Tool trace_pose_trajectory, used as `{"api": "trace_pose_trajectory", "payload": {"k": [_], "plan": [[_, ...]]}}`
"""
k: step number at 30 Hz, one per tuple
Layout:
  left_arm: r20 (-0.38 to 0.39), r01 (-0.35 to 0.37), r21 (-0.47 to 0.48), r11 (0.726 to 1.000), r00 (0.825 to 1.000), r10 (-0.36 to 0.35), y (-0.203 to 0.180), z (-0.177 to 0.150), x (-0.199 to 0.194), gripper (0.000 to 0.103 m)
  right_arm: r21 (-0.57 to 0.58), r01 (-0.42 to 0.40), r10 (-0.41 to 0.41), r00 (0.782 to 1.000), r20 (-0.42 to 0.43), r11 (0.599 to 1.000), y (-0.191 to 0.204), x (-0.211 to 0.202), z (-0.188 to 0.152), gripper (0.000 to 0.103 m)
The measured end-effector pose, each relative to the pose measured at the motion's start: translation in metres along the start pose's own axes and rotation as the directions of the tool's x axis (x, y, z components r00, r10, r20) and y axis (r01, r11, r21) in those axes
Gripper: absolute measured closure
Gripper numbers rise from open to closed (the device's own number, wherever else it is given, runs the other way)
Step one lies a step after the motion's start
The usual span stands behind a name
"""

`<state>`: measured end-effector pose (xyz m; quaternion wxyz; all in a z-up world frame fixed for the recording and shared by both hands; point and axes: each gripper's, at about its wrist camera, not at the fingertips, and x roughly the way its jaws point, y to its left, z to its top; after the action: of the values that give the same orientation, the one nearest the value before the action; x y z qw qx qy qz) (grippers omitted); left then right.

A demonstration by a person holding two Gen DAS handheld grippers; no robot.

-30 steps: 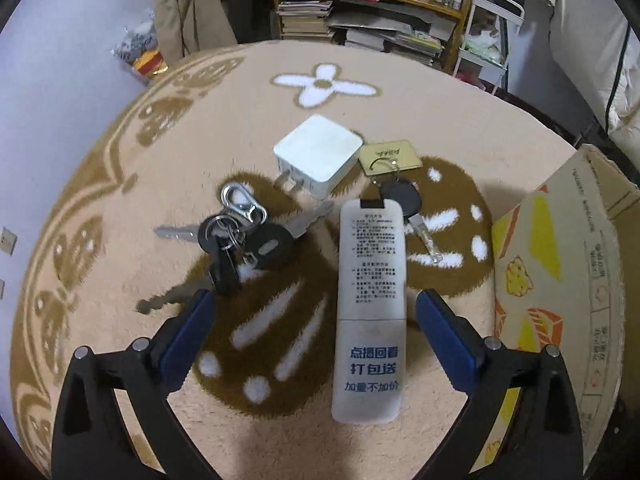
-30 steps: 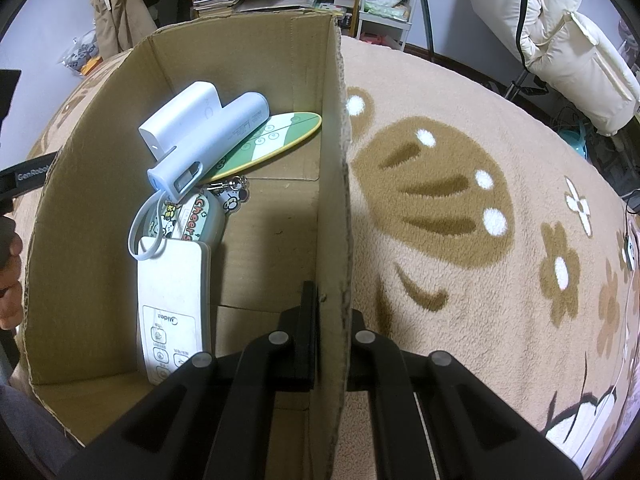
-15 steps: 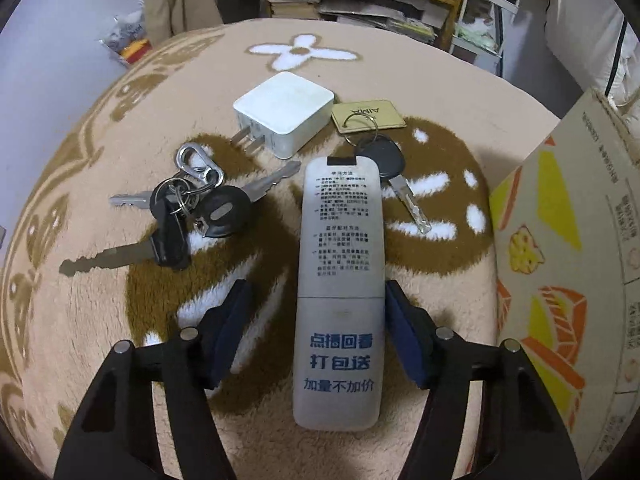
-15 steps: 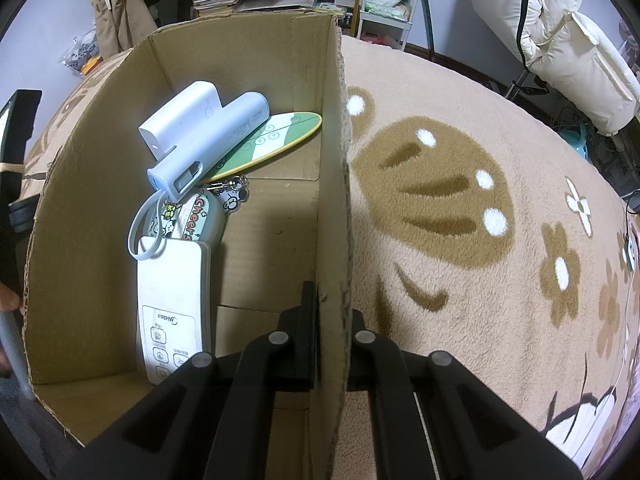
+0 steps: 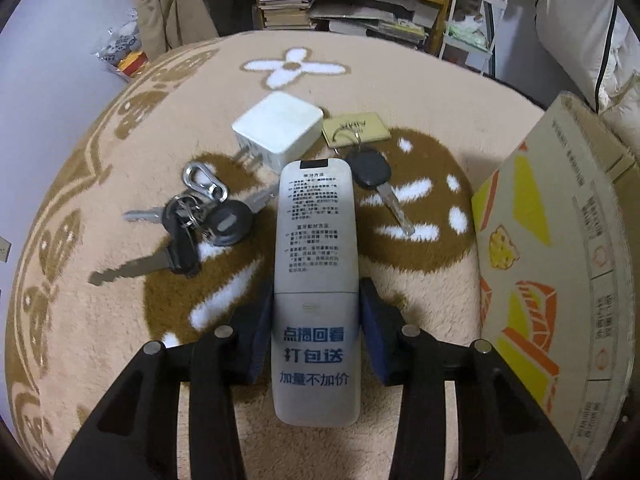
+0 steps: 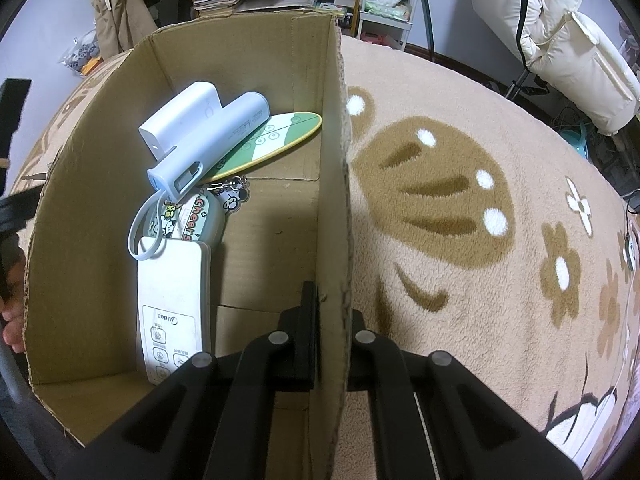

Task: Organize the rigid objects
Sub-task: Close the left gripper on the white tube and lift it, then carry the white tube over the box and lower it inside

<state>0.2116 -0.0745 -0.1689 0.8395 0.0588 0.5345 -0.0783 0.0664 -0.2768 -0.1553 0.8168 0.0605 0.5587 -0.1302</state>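
My left gripper is shut on a long grey remote, back side up with printed text, its blue pads pressing both sides. Beyond it on the rug lie a white plug adapter, a key bunch with a carabiner, and a black-headed key with a tan tag. My right gripper is shut on the right wall of a cardboard box. Inside the box lie a white Midea remote, a white power bank, a pale blue device, a green-and-white oval remote and a sticker-covered case.
The cardboard box's printed outer wall stands close to the right of the held remote. A patterned beige rug covers the surface. Shelves with books and a coat are at the back. A hand shows at the box's left edge.
My left gripper moved forward over the grey remote and closed its fingers on it. The right gripper and the box have stayed still.
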Motion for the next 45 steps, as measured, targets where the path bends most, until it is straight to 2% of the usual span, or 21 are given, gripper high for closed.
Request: {"api": "trace_pose_trajectory", "payload": {"k": [4,9,12,16,20,25,29,34,45], "plan": [[0.011,0.002,-0.023,1.000,1.000,-0.002,0.005,0.005,-0.014,0.064,0.000,0.000,0.000,1.000,0.000,1.000,0.000,0.000,0.000,0.097],[0.093,-0.034,0.011,0.999,0.995,0.033,-0.001,0.009,-0.046,0.064,0.000,0.000,0.000,1.000,0.000,1.000,0.000,0.000,0.000,0.097],[0.119,0.013,0.009,1.000,0.993,-0.014,-0.005,0.012,-0.065,0.064,0.000,0.000,0.000,1.000,0.000,1.000,0.000,0.000,0.000,0.097],[0.192,0.027,0.056,0.998,0.981,-0.037,-0.022,0.013,-0.099,0.064,0.000,0.000,0.000,1.000,0.000,1.000,0.000,0.000,0.000,0.097],[0.267,0.059,0.118,0.991,0.960,-0.089,-0.042,0.011,-0.137,0.064,0.000,0.000,0.000,1.000,0.000,1.000,0.000,0.000,0.000,0.097],[0.312,0.093,0.187,0.978,0.938,-0.149,-0.064,0.005,-0.168,0.064,0.000,0.000,0.000,1.000,0.000,1.000,0.000,0.000,0.000,0.097],[0.305,0.138,0.235,0.962,0.929,-0.208,-0.082,-0.003,-0.177,0.064,0.000,0.000,0.000,1.000,0.000,1.000,0.000,0.000,0.000,0.097],[0.234,0.192,0.259,0.947,0.938,-0.254,-0.099,-0.012,-0.164,0.064,0.002,-0.002,0.002,1.000,0.000,1.000,0.001,0.001,0.000,0.097],[0.147,0.194,0.281,0.940,0.959,-0.242,-0.116,-0.026,-0.137,0.064,0.002,-0.002,0.002,1.000,0.000,1.000,0.002,0.001,0.000,0.097]]}}
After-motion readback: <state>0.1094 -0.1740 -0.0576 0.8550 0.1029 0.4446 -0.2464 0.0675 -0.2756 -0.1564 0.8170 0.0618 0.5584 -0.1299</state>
